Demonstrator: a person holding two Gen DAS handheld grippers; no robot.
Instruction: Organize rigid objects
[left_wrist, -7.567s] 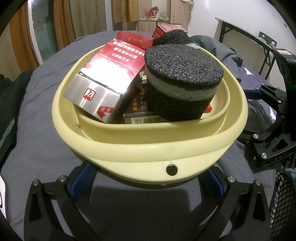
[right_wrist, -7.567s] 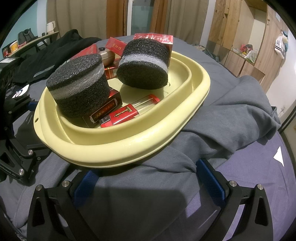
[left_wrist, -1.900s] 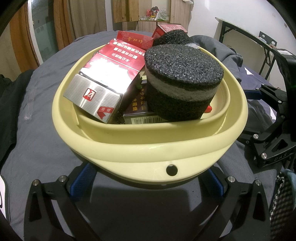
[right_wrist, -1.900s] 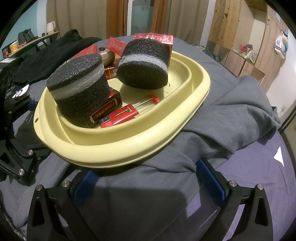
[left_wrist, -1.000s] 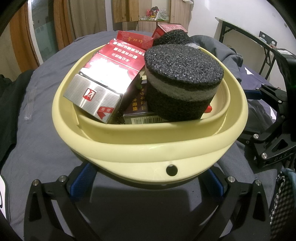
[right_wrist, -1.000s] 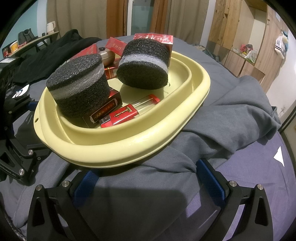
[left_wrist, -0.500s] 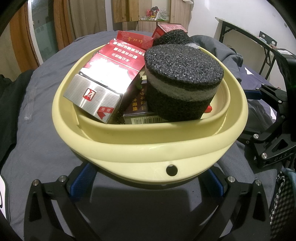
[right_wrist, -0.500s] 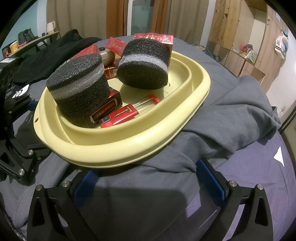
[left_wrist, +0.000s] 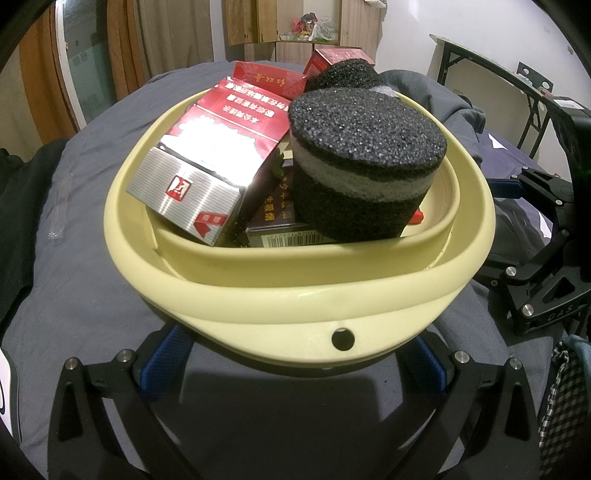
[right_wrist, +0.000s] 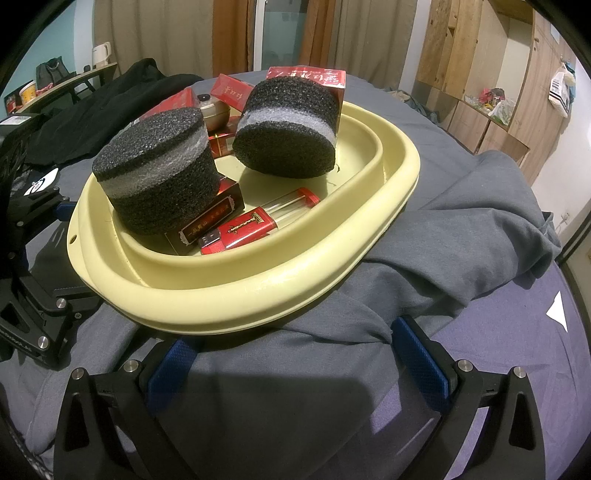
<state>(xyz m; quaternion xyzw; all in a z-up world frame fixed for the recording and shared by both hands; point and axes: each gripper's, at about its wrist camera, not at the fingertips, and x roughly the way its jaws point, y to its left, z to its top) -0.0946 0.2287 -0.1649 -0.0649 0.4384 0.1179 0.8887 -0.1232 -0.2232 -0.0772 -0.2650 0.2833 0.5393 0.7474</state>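
your left claw (left_wrist: 295, 363) released, right claw (right_wrist: 295, 360) released | yellow basin (right_wrist: 258, 295) on the bed, partly on grey cloth (right_wrist: 461, 240), so it tilts | foam cylinders (right_wrist: 162, 181) and red boxes (left_wrist: 218, 147) inside, lean on each other

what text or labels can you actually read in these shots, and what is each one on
"DAS": embossed on the right gripper's black frame, seen from the left wrist; letters after it are cut off.
Barcode on the dark box under the foam cylinder: digits too small to read.
White Chinese characters on the red and silver carton: upside down, glare, not legible.
Gold Chinese characters on the red packs in the yellow basin: too blurred to read.
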